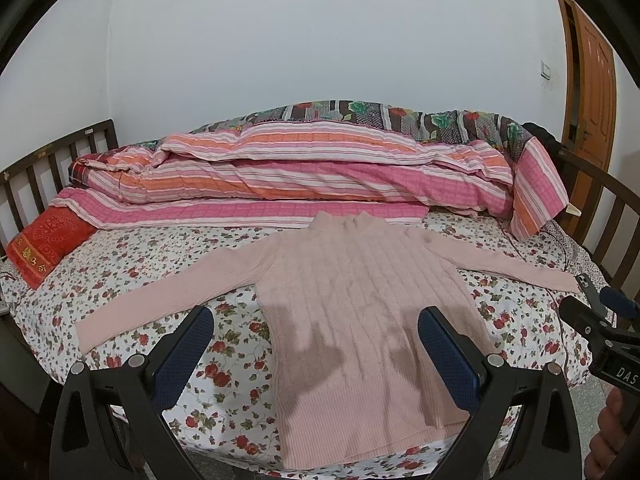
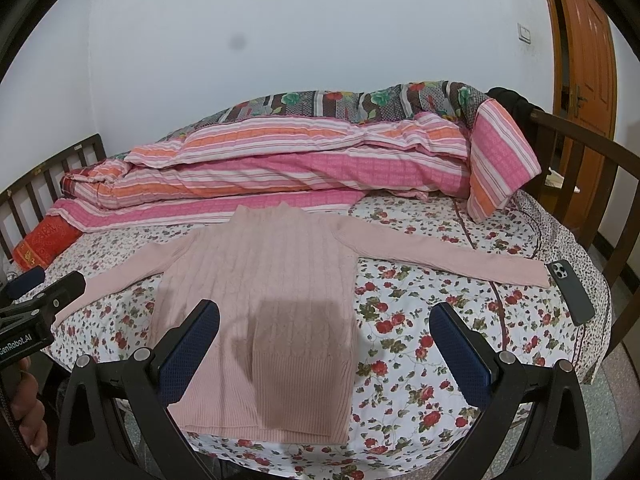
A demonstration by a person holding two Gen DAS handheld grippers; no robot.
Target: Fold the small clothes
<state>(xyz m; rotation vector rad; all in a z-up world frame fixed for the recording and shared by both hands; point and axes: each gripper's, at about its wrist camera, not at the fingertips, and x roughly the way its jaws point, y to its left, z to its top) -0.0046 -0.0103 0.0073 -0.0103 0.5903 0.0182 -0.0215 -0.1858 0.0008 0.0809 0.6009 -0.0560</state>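
A pink ribbed sweater (image 1: 360, 308) lies flat on the floral bedsheet (image 1: 224, 360), collar toward 12 o'clock and sleeves spread toward 9 and 3. Both the left gripper (image 1: 316, 344) and right gripper (image 2: 324, 344) hover over its hem, jaws spread wide, grasping nothing. A phone (image 2: 570, 291) rests beside the 3 o'clock cuff, and a striped quilt (image 1: 320, 172) is heaped at 12.

The left gripper (image 1: 316, 344) is covering part of the pink sweater's (image 1: 360, 300) hem, and its base is running off the bottom edge. The striped quilt (image 1: 320, 172) is hiding the sweater's collar edge and the bed's far side. A dark garment (image 2: 508, 100) behind it is staying too obscured to identify. The phone (image 1: 582, 280) is being cut off by the right gripper (image 2: 324, 344).
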